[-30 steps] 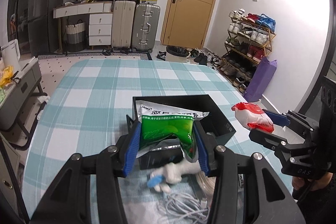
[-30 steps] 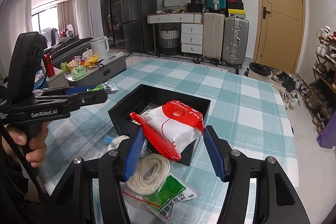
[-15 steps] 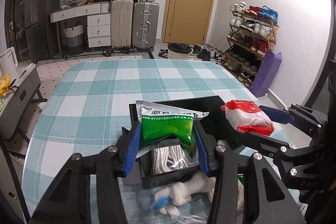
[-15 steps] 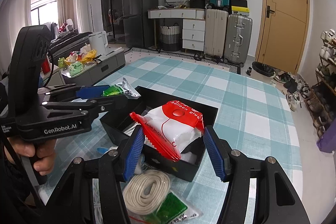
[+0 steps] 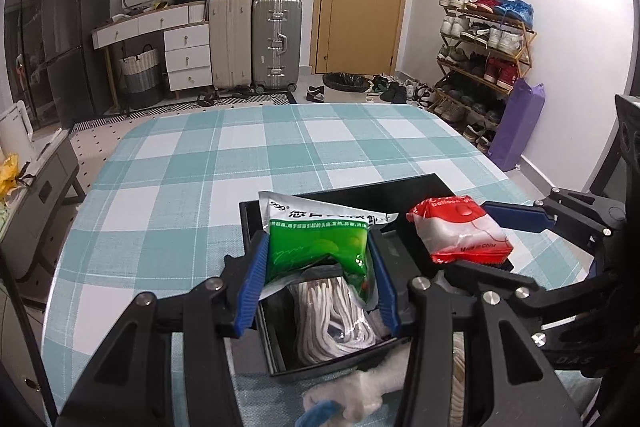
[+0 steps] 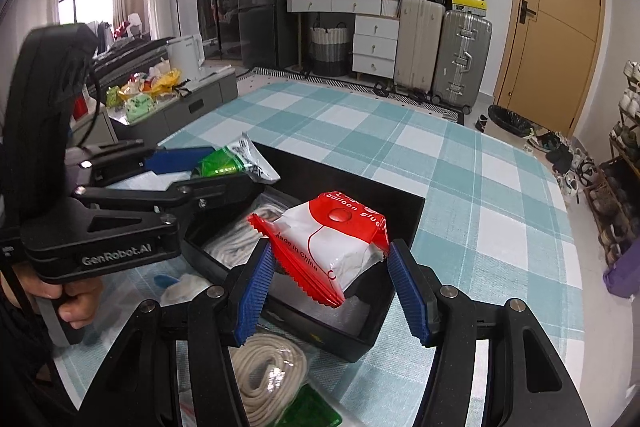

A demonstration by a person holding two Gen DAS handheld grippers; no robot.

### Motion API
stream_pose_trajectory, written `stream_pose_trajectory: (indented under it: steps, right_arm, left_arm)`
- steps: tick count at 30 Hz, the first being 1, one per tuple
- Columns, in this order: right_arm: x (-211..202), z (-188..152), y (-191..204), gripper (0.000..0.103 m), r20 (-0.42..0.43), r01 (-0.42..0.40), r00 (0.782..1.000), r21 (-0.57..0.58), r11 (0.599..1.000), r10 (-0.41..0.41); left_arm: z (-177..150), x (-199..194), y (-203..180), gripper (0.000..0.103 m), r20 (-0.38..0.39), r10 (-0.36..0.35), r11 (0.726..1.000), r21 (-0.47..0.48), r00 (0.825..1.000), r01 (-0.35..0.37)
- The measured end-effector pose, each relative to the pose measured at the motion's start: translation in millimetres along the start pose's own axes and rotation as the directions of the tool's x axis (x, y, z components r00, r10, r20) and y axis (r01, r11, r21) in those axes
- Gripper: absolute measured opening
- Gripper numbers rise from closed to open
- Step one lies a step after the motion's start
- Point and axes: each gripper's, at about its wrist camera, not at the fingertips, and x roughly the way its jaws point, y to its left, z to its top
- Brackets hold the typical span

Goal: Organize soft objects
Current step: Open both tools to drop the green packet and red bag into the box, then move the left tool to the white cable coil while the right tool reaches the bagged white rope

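My left gripper (image 5: 318, 279) is shut on a green and silver sachet (image 5: 316, 247) and holds it above the near end of a black open box (image 5: 360, 193). A white rope bundle (image 5: 340, 319) lies inside that box. My right gripper (image 6: 330, 287) is shut on a red and white balloon glue packet (image 6: 334, 243), held above the box (image 6: 400, 199). In the left wrist view the packet (image 5: 460, 231) hangs over the box's right side. In the right wrist view the left gripper (image 6: 216, 163) and its sachet (image 6: 228, 161) are at the box's left edge.
The box sits on a table with a teal checked cloth (image 5: 240, 155). In front of the box lie a coiled cream rope (image 6: 268, 375), another green packet (image 6: 312, 415) and a white soft object with a blue tip (image 5: 352, 399). Suitcases, drawers and a shoe rack stand beyond.
Both grippers have moved forward over the black box, each still gripping its packet. The loose items on the cloth now lie nearer the cameras.
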Motion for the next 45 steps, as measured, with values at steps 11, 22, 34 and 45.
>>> stream_pose_trajectory:
  steps: [11, 22, 34, 45]
  right_arm:
    - [13.8, 2.4, -5.8, 0.059, -0.01, 0.003, 1.0, -0.038, 0.999, -0.003]
    - [-0.9, -4.3, -12.2, 0.082, 0.035, 0.033, 0.999, -0.011, 0.999, -0.032]
    - [-31.6, -30.0, -27.7, 0.102, 0.042, 0.075, 0.996, 0.094, 0.993, -0.079]
    - [-56.1, -68.7, -15.9, 0.102, 0.026, 0.082, 0.996, 0.108, 0.991, -0.085]
  left_arm:
    - [8.6, 16.3, -6.8, 0.048, -0.025, -0.045, 0.999, 0.017, 0.999, 0.045]
    - [3.1, 16.4, -9.6, 0.069, -0.067, -0.072, 0.997, 0.0, 0.995, 0.072]
    - [-13.0, -21.7, -1.0, 0.103, -0.036, -0.08, 0.996, -0.042, 0.996, 0.079]
    - [-38.5, -42.0, -7.5, 0.103, -0.031, -0.046, 0.999, -0.022, 0.998, 0.045]
